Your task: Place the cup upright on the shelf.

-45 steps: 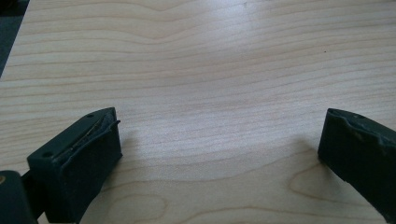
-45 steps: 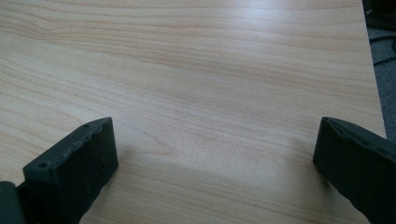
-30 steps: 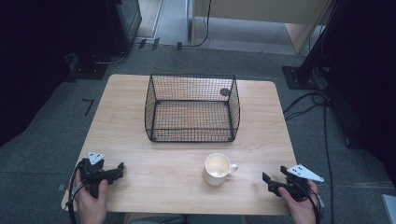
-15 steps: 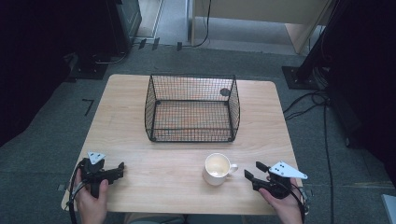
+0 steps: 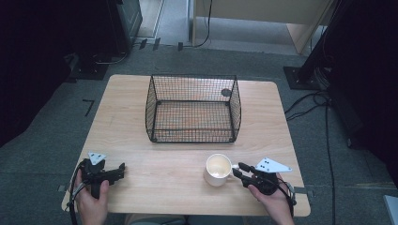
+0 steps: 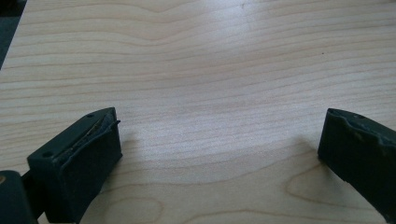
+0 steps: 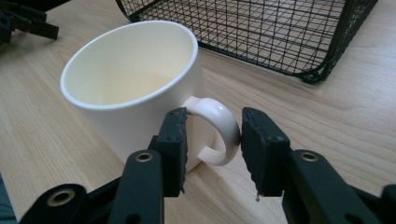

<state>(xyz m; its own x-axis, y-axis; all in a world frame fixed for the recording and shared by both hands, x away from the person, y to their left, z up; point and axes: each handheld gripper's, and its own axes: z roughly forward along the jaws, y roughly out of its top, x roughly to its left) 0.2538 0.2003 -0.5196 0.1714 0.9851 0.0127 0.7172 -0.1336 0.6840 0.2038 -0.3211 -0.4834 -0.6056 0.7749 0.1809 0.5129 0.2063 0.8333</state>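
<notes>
We had right gripper (image 7: 212, 154) straddling handle of mug (image 7: 130, 88), jaws just closing, pads not yet pressing. Mug stood on table (image 5: 141, 140) before wire basket (image 5: 192, 108). Left gripper (image 6: 219, 154) spread, idle. Risk we judged: off-centre pinch would twist or tip mug.

mug (image 5: 217, 169) | cream-white | upright, empty | table's near edge, handle right

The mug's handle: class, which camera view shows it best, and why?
The right gripper view: the handle shows close and large between the right gripper's jaws. The high view shows it small, beside the mug. The left gripper view shows bare table.
</notes>
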